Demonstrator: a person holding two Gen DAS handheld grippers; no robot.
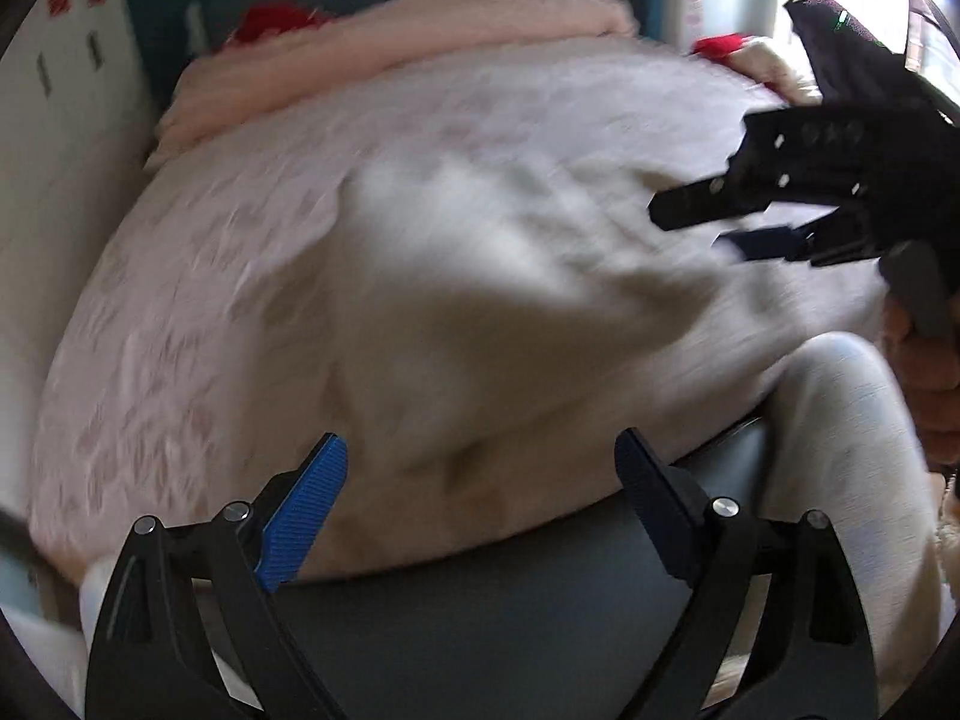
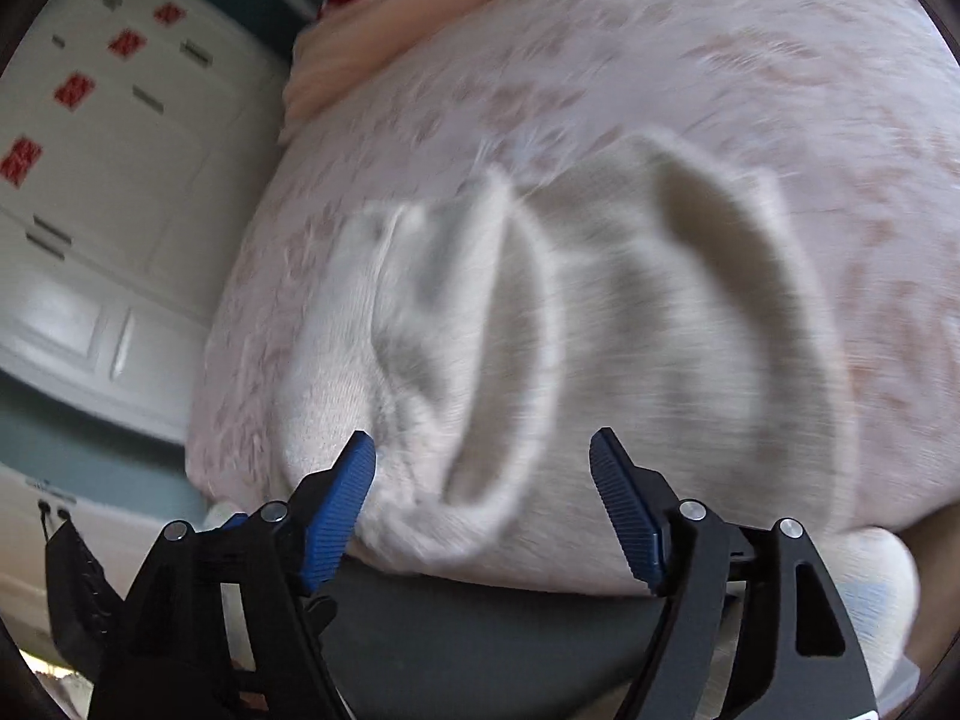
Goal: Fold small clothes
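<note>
A small cream-white knit garment [image 1: 480, 276] lies rumpled on a pink patterned bedspread [image 1: 198, 276]; it also shows in the right wrist view [image 2: 600, 324] with raised folds. My left gripper [image 1: 480, 492] is open and empty, just short of the garment's near edge. My right gripper [image 2: 483, 480] is open and empty over the garment's near edge; in the left wrist view it [image 1: 702, 222] hovers at the right, above the cloth. Both views are motion-blurred.
A light pink blanket [image 1: 360, 42] and red items [image 1: 276, 21] lie at the far end of the bed. A white cabinet [image 2: 102, 180] with red stickers stands to the left. A dark bed edge [image 1: 480, 600] runs below the grippers. My pale-trousered knee [image 1: 840, 420] is at the right.
</note>
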